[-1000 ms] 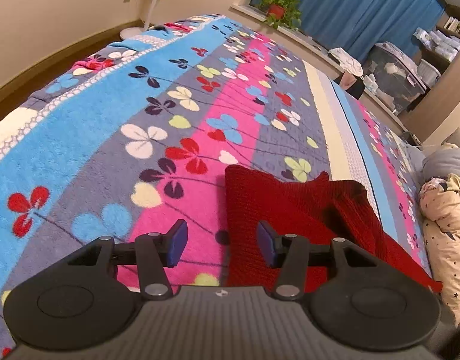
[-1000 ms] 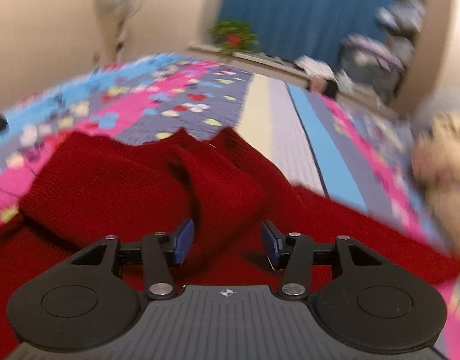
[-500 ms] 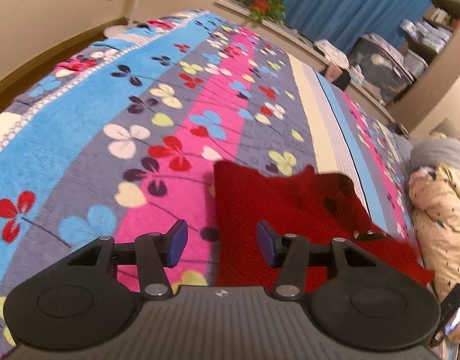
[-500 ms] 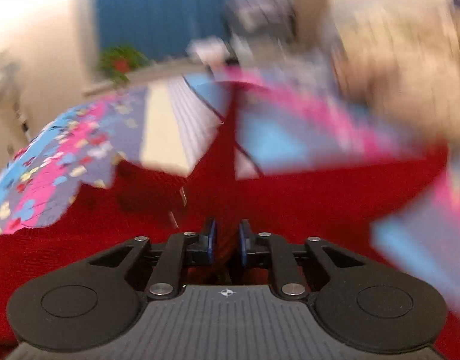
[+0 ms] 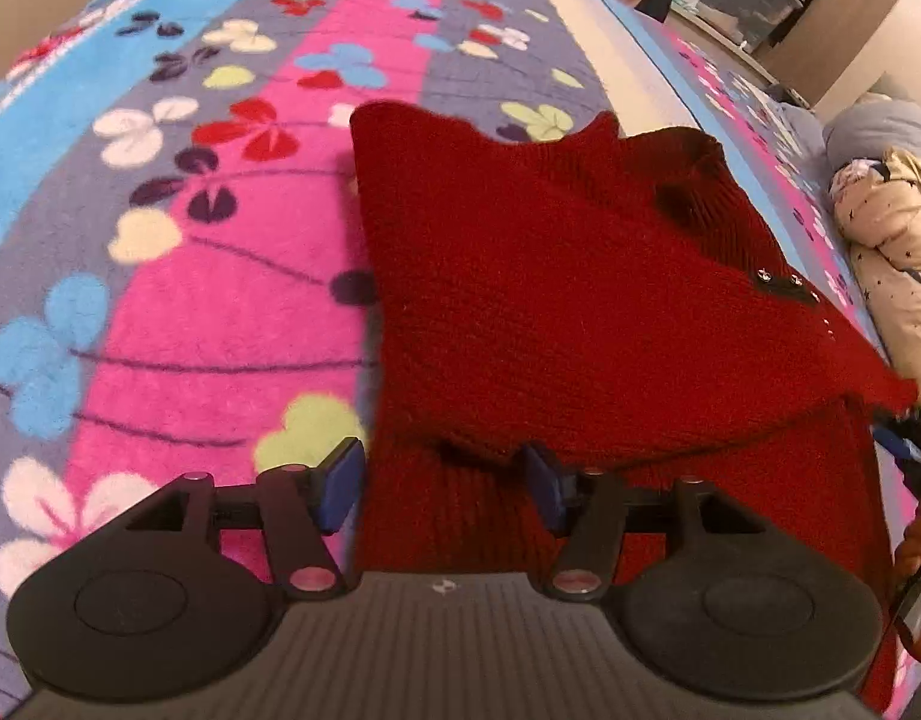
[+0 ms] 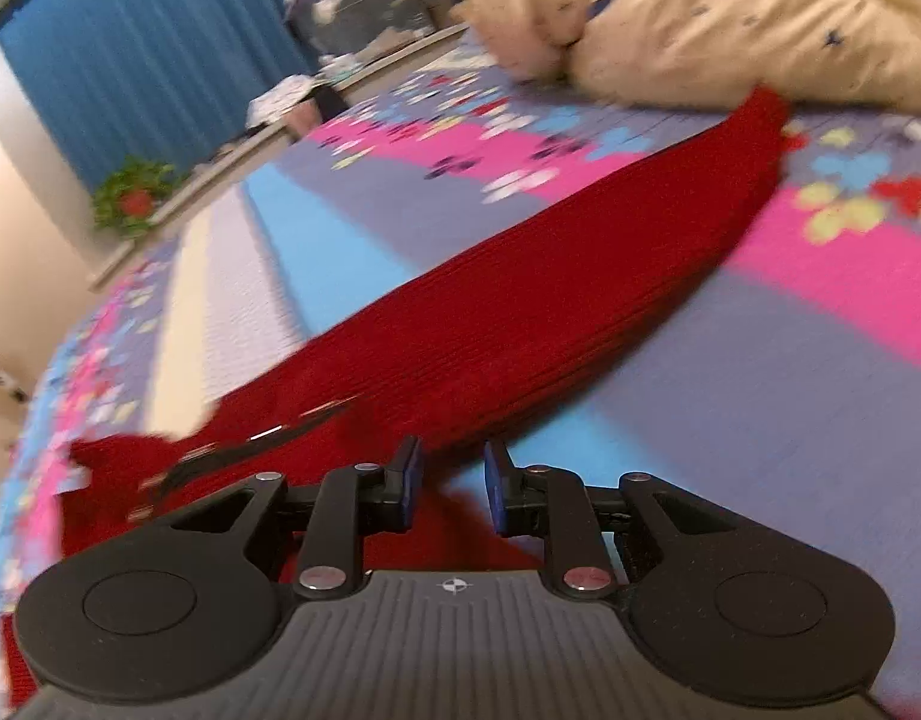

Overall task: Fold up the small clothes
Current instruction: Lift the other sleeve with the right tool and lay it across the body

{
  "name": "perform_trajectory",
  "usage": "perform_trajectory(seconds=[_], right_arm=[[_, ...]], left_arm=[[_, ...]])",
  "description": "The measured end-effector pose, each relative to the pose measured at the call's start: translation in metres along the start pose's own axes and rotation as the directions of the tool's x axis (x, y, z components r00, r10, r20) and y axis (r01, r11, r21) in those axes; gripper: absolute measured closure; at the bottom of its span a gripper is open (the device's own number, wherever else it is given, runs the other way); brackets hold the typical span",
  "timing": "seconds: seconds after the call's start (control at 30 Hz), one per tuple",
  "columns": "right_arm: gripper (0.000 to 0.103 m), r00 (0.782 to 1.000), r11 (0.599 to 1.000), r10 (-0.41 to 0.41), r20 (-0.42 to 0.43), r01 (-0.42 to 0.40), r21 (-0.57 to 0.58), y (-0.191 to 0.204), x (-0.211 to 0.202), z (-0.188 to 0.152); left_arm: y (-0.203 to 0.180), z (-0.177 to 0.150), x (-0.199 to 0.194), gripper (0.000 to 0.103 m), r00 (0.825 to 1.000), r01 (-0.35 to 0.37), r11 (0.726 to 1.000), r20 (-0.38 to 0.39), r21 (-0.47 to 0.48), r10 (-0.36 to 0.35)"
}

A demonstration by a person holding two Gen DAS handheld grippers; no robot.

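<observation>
**Red knit half-folded, one sleeve to go**

The red sweater (image 5: 580,300) lies on the bed (image 5: 160,300), toward the pillow-side edge, one flap already turned diagonally across its body. The left tongs (image 5: 439,489) hover over the near hem, jaws apart and opening, knit below them but nothing pinched. In the right wrist view, the right tongs (image 6: 451,483) are narrow and opening, red knit in the gap, pads not visibly pressing it. The long sleeve (image 6: 580,294) stretches out flat toward the cream quilt (image 6: 730,12). My read: an early stage, with that sleeve and the final fold-over left.
</observation>
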State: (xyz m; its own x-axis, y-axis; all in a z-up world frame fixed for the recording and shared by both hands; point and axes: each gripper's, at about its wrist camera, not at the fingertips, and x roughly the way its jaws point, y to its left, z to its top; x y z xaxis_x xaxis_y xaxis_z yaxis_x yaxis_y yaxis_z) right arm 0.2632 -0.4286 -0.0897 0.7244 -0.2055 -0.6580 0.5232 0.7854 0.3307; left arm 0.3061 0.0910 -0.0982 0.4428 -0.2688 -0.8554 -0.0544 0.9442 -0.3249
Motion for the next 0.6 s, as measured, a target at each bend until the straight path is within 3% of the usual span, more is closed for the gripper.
perform_trajectory(seconds=[0.17,0.3,0.43,0.6], right_arm=[[0.073,0.998,0.995,-0.042,0.049,0.037,0.093,-0.081,0.002,0.02],[0.069,0.997,0.971,0.02,0.069,-0.036,0.237,-0.131,0.013,0.03],[0.061,0.991,0.921,0.07,0.111,-0.107,0.374,-0.153,0.031,0.046],[0.061,0.981,0.923,0.122,0.148,-0.167,0.347,-0.164,0.059,0.06]], left_arm=[[-0.007,-0.001,-0.001,0.039,1.0,-0.026,0.999,0.01,0.033,0.026],[-0.012,-0.004,0.0,0.036,0.999,-0.047,0.996,0.019,0.072,0.046],[-0.018,-0.006,0.005,0.034,0.997,-0.069,0.991,0.025,0.117,0.066],[-0.023,-0.009,0.01,0.03,0.996,-0.087,0.984,0.049,0.158,0.08]])
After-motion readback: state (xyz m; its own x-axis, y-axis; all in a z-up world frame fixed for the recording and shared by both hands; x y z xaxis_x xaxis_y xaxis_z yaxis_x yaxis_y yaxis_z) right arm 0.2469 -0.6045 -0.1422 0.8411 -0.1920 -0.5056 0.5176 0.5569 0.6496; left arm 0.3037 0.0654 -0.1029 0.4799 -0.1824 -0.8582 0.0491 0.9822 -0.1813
